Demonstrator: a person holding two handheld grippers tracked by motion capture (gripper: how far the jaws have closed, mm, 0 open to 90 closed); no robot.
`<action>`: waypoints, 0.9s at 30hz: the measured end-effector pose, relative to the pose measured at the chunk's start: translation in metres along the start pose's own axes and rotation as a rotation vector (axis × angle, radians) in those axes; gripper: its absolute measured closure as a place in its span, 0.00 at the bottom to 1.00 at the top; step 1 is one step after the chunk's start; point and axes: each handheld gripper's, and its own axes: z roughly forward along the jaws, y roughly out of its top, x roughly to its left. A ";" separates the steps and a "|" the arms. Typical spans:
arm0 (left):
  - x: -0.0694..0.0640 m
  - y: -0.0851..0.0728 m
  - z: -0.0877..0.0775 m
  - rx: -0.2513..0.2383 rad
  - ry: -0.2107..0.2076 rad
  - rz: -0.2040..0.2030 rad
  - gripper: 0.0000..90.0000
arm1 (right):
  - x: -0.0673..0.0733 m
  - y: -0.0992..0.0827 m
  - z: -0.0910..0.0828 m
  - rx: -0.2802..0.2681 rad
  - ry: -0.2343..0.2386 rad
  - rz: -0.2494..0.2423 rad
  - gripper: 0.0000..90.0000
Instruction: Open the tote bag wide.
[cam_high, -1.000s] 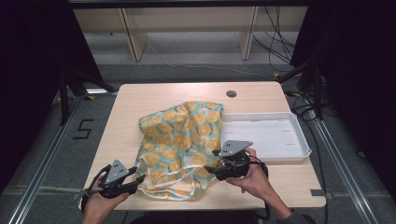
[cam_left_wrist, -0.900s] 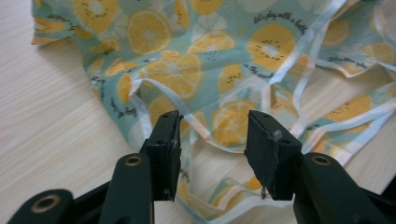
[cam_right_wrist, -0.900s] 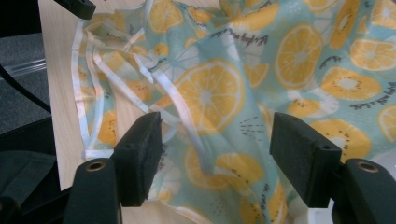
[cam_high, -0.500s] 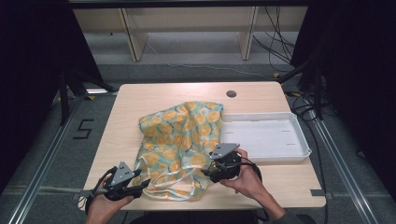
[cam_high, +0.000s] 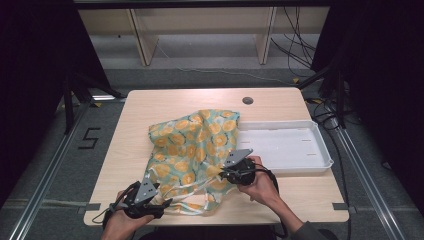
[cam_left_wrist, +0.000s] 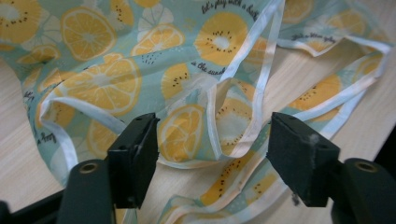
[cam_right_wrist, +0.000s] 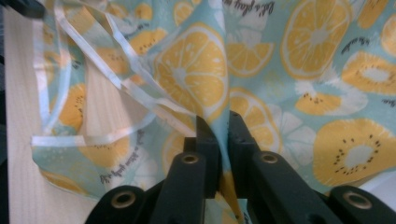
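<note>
- High view: fruit-print cloth lies rumpled on the table, its right edge just touching the white tray. All places below are relative to the cloth.
- Long axis runs diagonally, from the far corner beside the tray down to the near-left corner at the table's front edge. No clear front or back to it; the white-trimmed straps trail off the near end, toward the person.
- Right tongs sit at the cloth's near-right edge, on the tray side. Right gripper view: right tongs have just been closing and are now clenched on a fold of the fabric, with cloth pinched between the jaws.
- Left tongs sit at the near-left corner, by the straps. Left gripper view: left tongs have just been opening and stand released, jaws wide; a bunched trimmed hem lies between them and slightly beyond, pads not pressing on it.
- Key relation: the hem is straight ahead of the left tongs, along their own line, and the left hand is by far the nearer one to that corner.
- My read: left needs a short push forward, then close on the hem; with right already anchored, both grips would then sit on the near end, across the long axis.
- Risk: catching a loose strap instead of the hem.
</note>
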 end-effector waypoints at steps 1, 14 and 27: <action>0.000 0.000 0.000 0.000 0.000 0.000 0.33 | 0.000 0.000 0.000 0.000 0.000 0.000 0.98; 0.000 0.016 0.027 0.024 0.052 0.116 0.27 | -0.023 0.028 -0.030 -0.150 0.055 0.047 1.00; 0.000 0.036 0.024 0.000 0.065 0.196 0.96 | -0.031 0.047 -0.036 -0.195 0.055 0.042 1.00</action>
